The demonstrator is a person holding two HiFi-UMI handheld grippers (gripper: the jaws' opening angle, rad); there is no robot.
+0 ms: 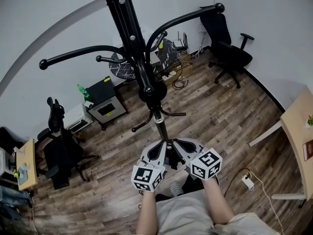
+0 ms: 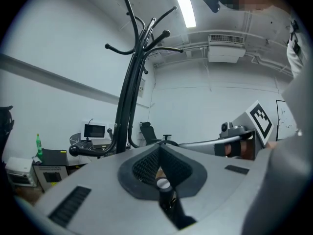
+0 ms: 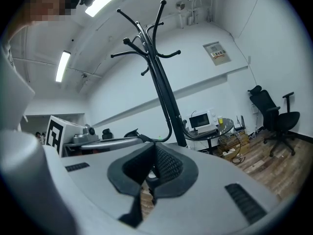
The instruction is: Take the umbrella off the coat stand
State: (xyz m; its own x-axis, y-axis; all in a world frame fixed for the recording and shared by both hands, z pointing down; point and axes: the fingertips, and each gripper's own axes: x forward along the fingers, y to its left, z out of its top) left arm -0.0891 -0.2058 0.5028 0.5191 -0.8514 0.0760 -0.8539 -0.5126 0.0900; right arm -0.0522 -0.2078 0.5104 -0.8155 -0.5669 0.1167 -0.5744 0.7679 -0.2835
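Observation:
The black coat stand rises in front of me with bare curved arms, and also shows in the left gripper view and the right gripper view. Low in the head view my two grippers meet tip to tip just in front of its pole. Between them is a dark, slim umbrella. My left gripper is shut on the umbrella, a black rod with a silver cap. My right gripper is shut on the same umbrella. Most of it is hidden by the jaws.
A black office chair stands at the back right and another chair at the left. A small cabinet and a round table sit by the wall. A wooden desk is at the right, with a power strip on the floor.

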